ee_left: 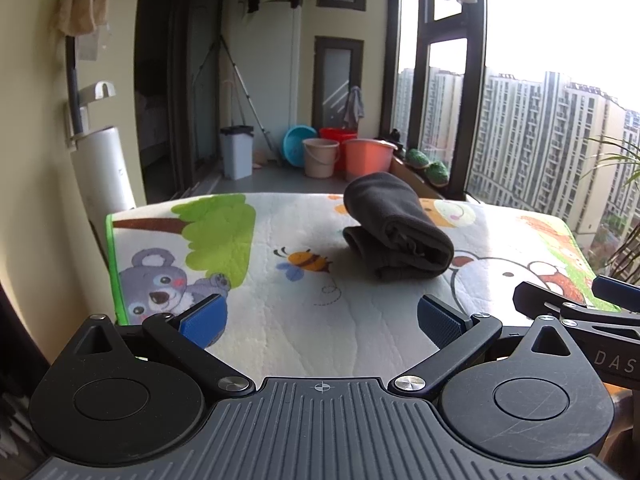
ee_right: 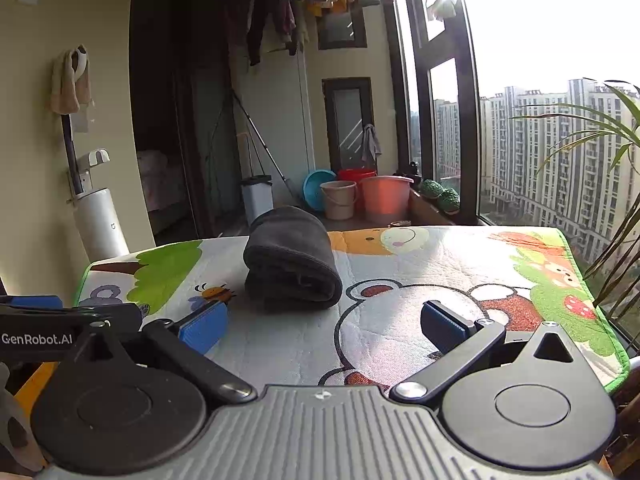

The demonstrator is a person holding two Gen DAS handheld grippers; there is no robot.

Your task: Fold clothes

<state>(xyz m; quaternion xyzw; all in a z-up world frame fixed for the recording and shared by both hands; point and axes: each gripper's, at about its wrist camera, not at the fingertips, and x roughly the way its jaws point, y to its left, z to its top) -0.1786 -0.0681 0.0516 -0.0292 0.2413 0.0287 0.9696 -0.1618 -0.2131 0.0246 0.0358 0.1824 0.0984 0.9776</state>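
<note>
Lying folded on the cartoon mat (ee_left: 360,340), the dark garment (ee_left: 394,226) sits clear of both wide-open, empty grippers — left gripper (ee_left: 320,318), right gripper (ee_right: 324,326).

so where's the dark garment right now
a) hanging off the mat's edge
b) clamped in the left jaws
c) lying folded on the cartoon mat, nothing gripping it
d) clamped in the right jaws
c: the dark garment lies in a folded bundle on the cartoon mat, while the left gripper and right gripper sit short of it, jaws open and holding nothing.
</note>
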